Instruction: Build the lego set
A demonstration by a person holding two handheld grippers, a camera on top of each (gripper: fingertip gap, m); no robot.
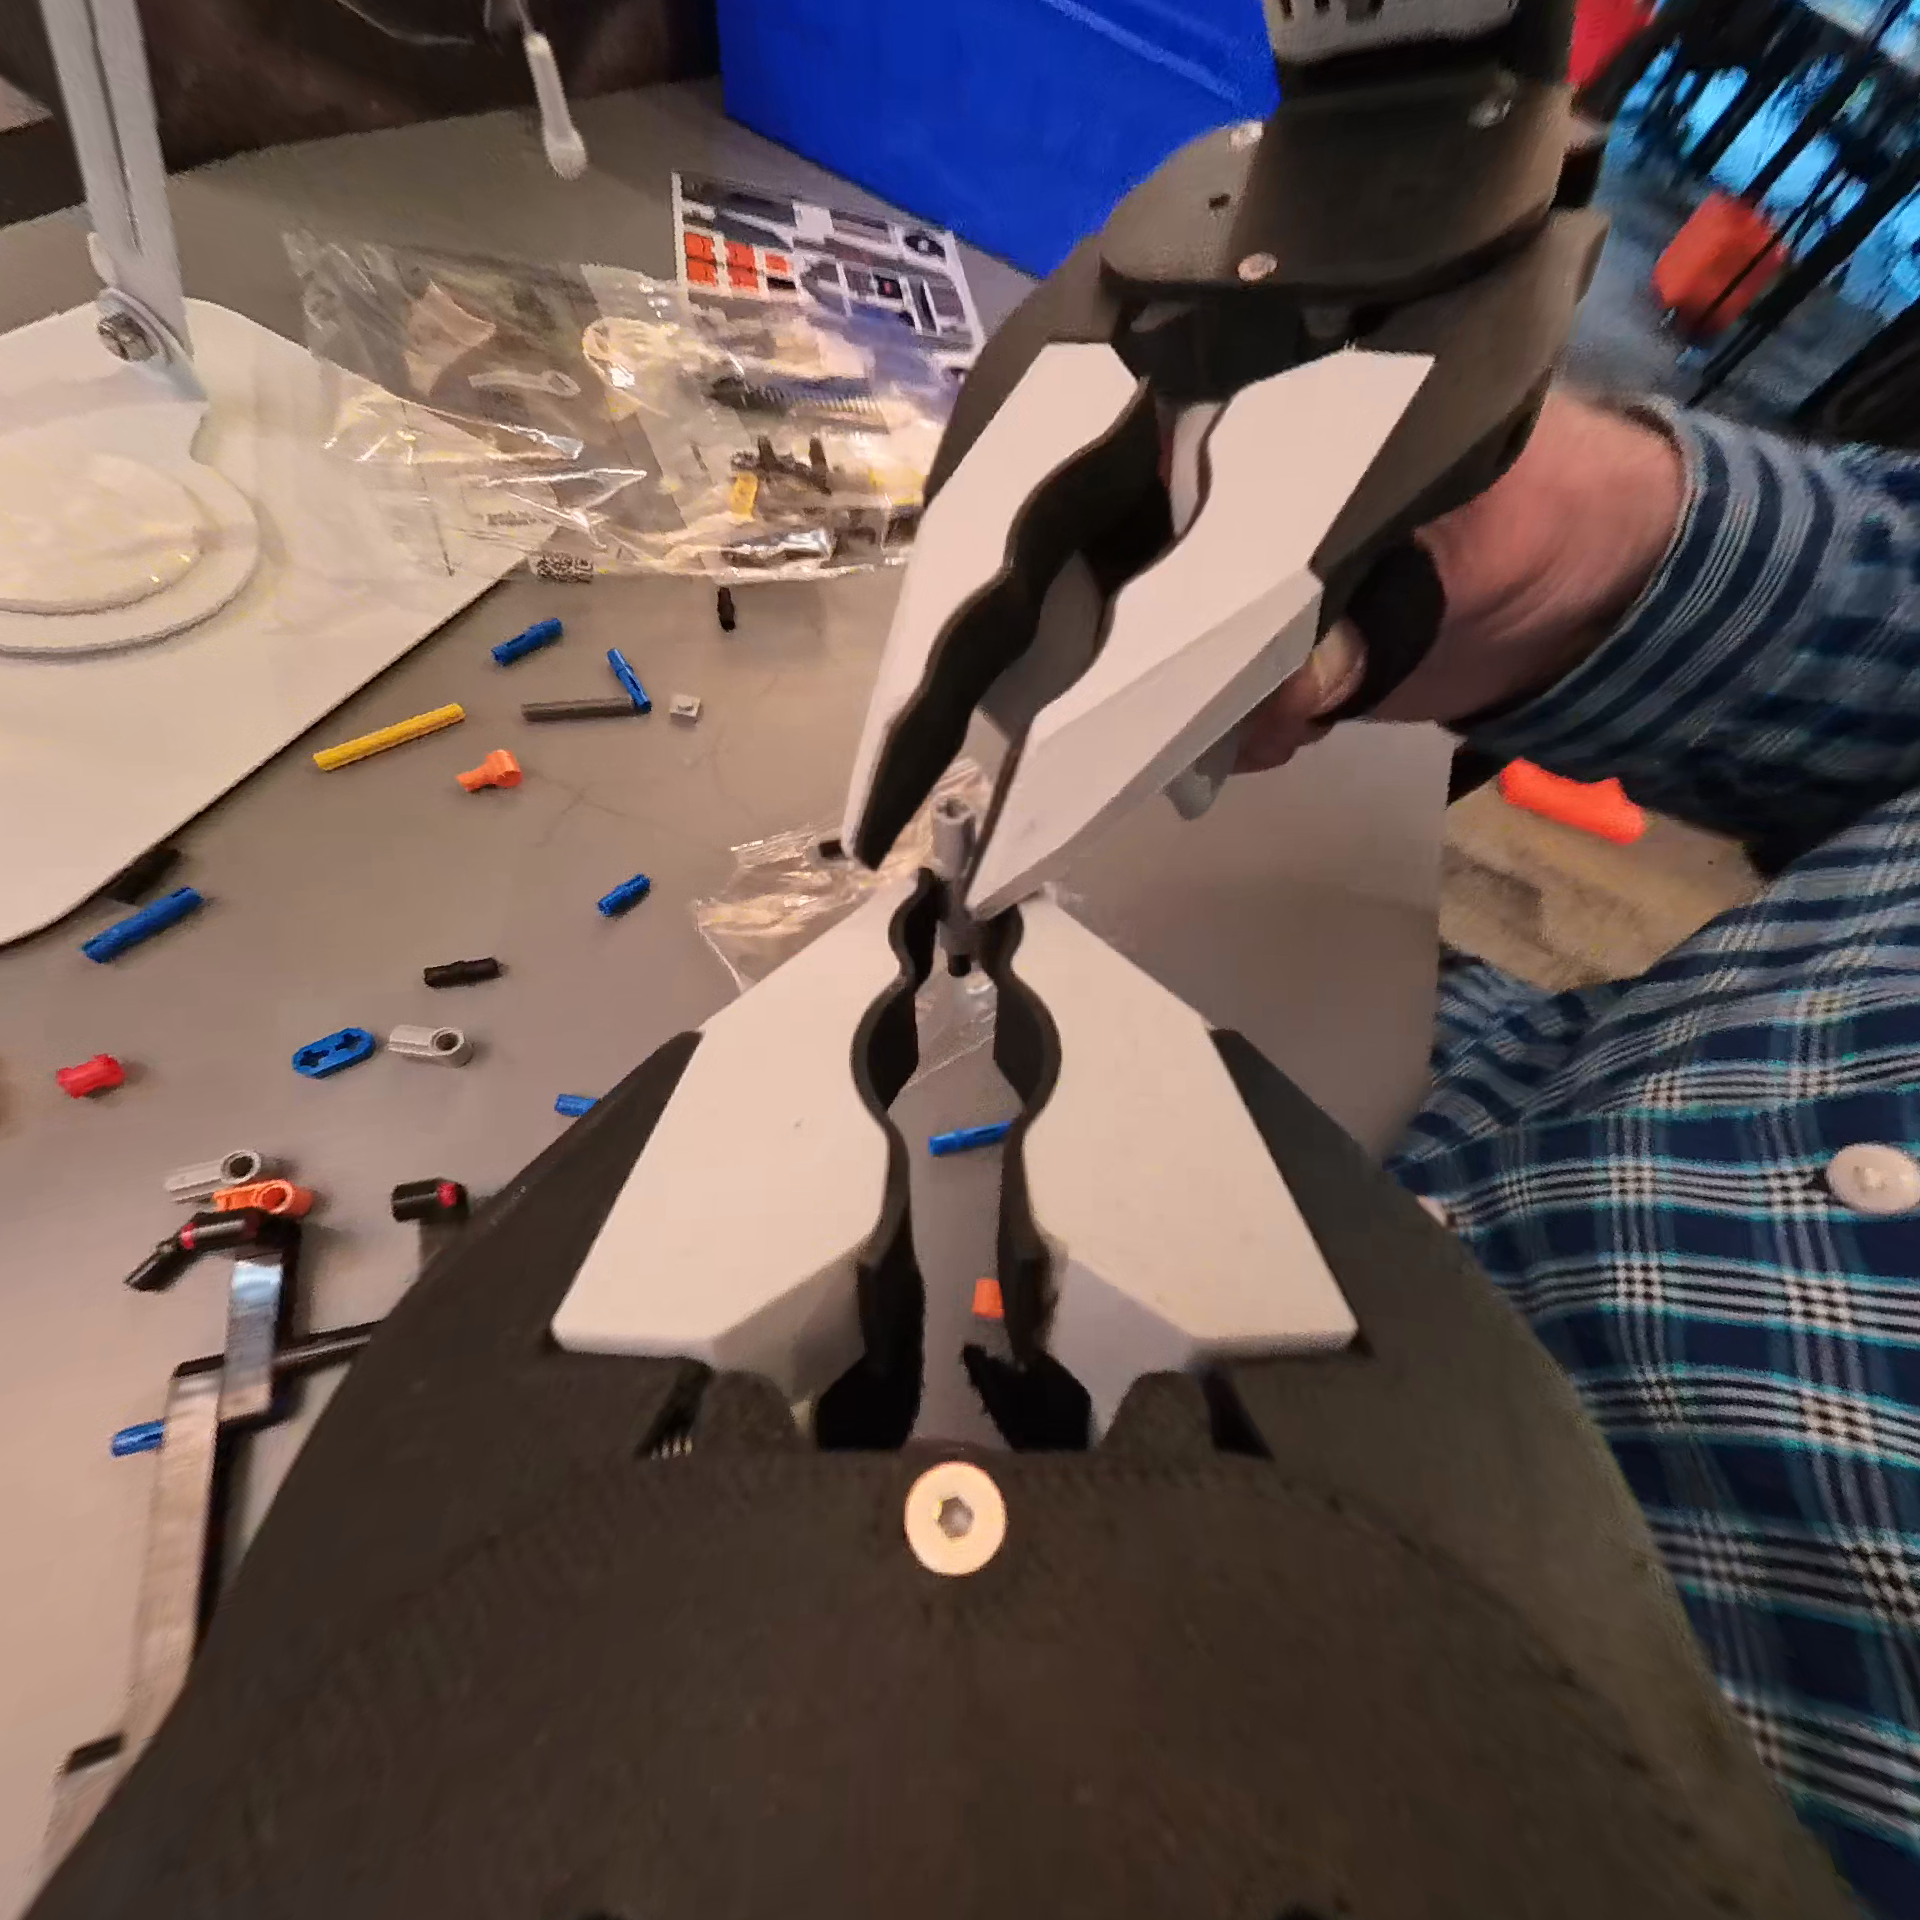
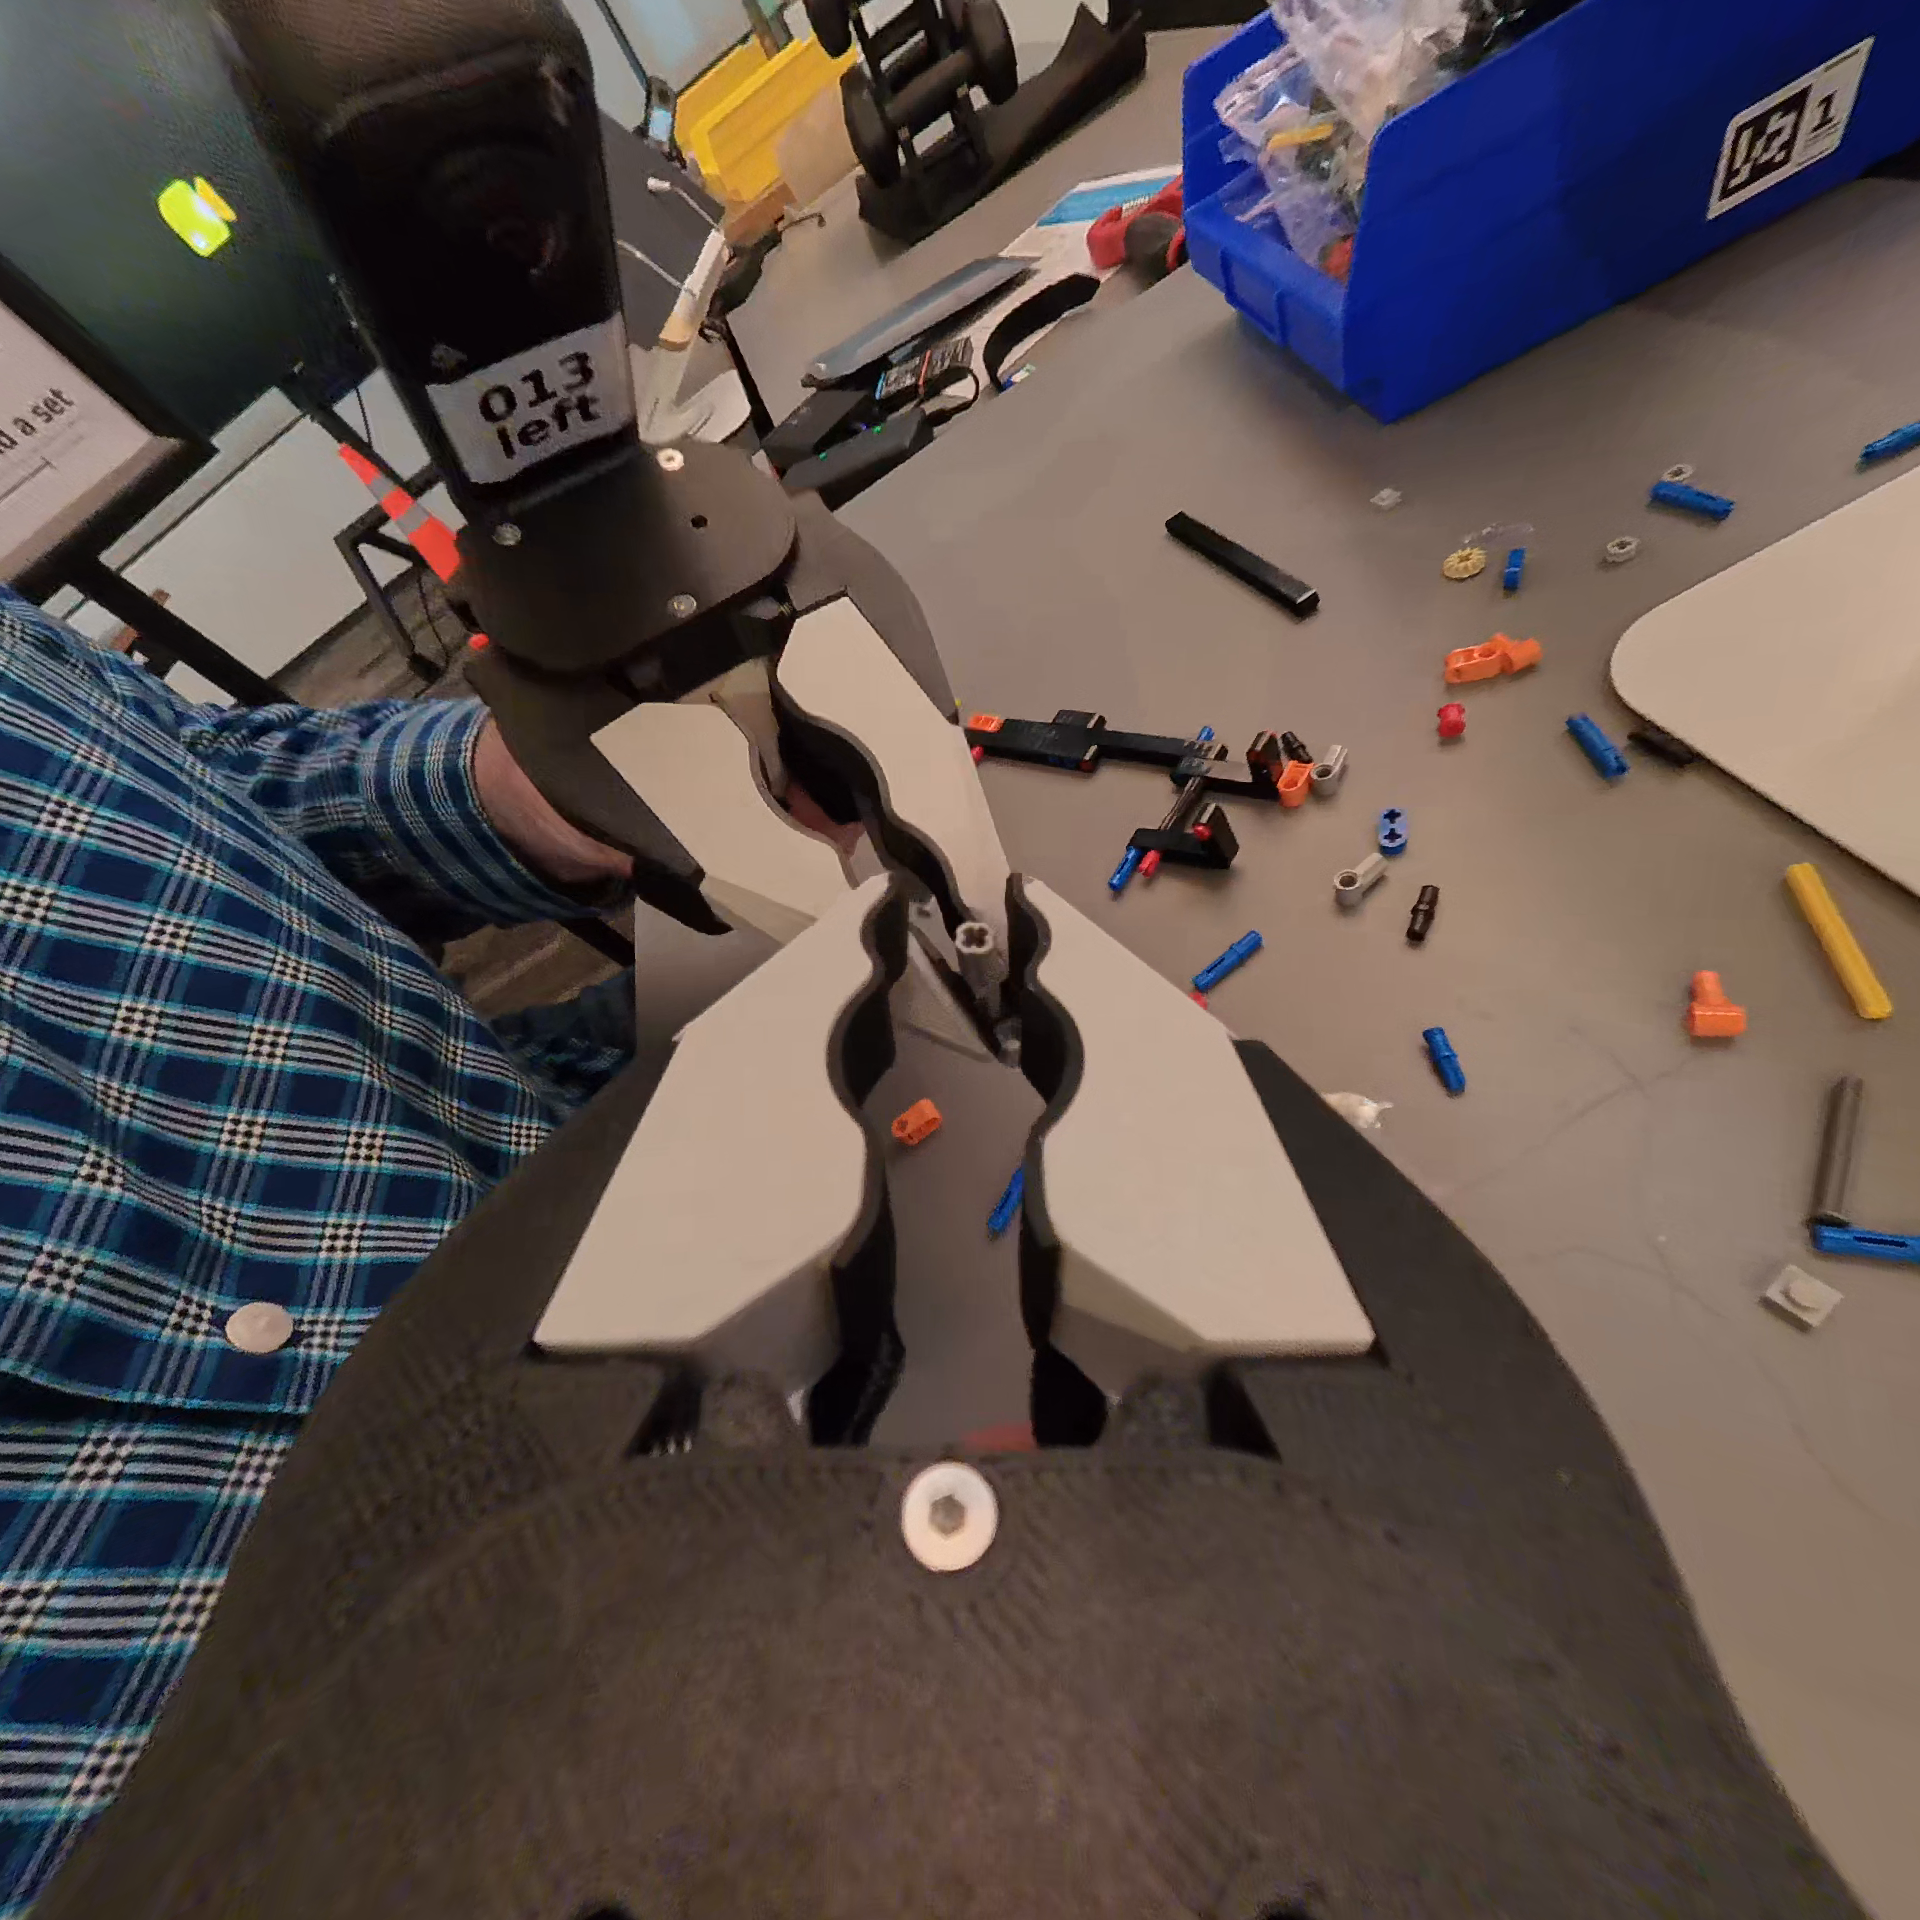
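Only our right wrist view shows the blue bin [image 2: 1558,239] and the half-built black frame [image 2: 1153,758]; only the left shows torn clear bags [image 1: 582,416]. Both our left gripper [image 1: 954,940] and right gripper [image 2: 961,935] are clenched on one small grey connector [image 1: 953,847] above the table [image 2: 1507,1143], its cross-shaped hole facing the right camera.

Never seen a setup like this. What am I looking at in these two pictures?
No robot here: a person holds two handheld two-finger grippers, each with a camera looking along its fingers. One picture is from the left gripper, the other from the right gripper. They meet tip to tip over a grey table strewn with blue pins, a yellow axle and a half-built black assembly. The left pinches a small grey connector; the right's grip is unclear.
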